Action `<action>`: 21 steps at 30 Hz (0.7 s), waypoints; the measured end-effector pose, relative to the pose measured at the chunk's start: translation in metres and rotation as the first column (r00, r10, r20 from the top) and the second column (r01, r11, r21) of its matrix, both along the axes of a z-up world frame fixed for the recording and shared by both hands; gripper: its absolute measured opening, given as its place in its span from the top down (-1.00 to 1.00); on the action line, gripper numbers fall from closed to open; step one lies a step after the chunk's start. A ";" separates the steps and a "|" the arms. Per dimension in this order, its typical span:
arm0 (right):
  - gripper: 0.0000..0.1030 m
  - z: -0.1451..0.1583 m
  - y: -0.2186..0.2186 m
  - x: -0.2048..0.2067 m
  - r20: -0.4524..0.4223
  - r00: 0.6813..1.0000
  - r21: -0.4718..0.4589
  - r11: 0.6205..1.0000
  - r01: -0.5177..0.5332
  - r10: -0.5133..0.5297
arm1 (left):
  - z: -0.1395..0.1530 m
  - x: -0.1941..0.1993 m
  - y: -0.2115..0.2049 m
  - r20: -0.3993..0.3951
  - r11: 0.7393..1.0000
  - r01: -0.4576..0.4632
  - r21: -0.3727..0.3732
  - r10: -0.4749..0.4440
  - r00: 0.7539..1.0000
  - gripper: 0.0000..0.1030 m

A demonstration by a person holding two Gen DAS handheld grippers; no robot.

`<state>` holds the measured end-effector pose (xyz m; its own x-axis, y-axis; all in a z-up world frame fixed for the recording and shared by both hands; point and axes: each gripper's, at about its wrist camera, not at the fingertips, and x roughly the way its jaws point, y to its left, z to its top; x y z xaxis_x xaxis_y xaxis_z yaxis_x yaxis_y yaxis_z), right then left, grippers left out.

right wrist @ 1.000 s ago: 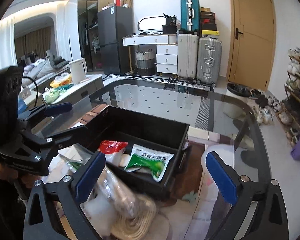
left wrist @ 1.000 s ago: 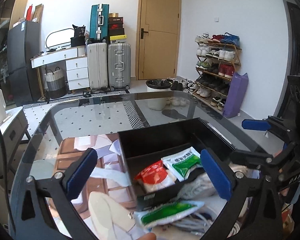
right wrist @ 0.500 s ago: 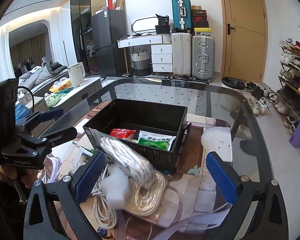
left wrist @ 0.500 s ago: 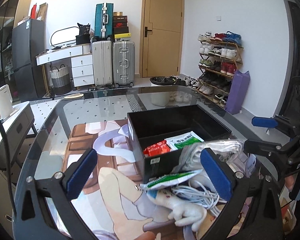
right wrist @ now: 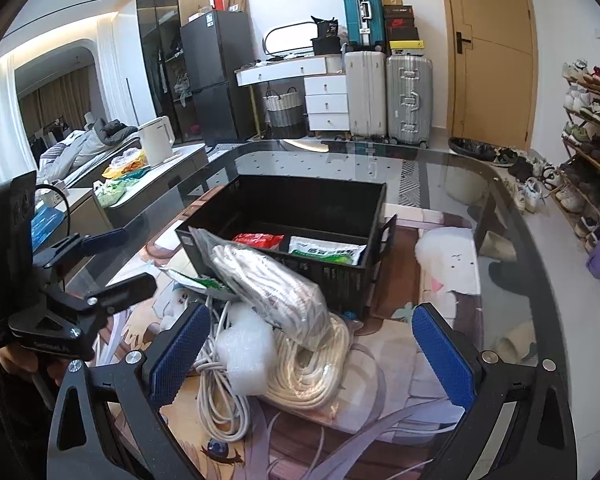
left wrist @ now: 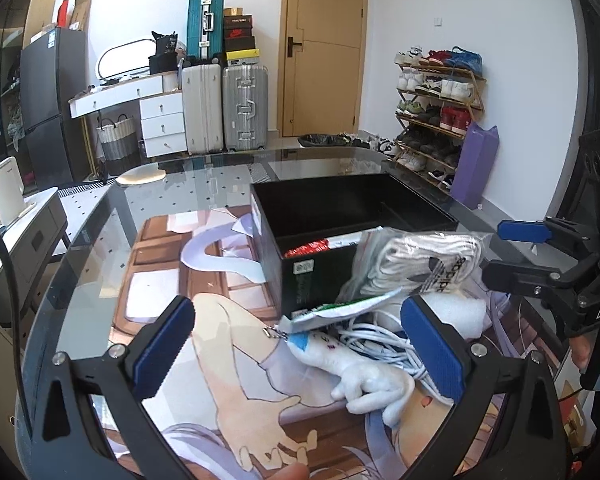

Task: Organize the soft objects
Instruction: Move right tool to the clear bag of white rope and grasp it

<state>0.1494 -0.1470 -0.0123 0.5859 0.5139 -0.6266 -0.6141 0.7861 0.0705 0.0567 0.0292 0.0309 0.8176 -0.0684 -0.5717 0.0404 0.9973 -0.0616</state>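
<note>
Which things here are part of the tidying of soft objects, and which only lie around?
For the job:
black bin
bagged socks
green packet
plush toy
bubble wrap
rope coil
white cable

Lying about:
suitcases
shoe rack
kettle

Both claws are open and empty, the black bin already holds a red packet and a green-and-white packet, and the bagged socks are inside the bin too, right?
Not quite: the bagged socks are outside the black bin, leaning on its near wall atop the cord pile, as the right wrist view shows. The rest holds: the red packet and green-and-white packet are inside, and the left claw and right claw are open and empty.
</note>
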 end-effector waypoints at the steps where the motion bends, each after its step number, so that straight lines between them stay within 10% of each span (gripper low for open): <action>1: -0.99 -0.001 0.001 0.000 -0.001 1.000 -0.005 1.000 -0.002 0.002 | -0.001 0.001 -0.002 -0.006 1.000 0.010 0.003 -0.010 1.000 -1.00; 21: -0.99 -0.024 0.007 0.015 -0.098 0.995 0.054 0.998 0.030 -0.025 | -0.021 0.005 0.002 -0.060 1.000 -0.004 -0.003 0.004 0.998 -1.00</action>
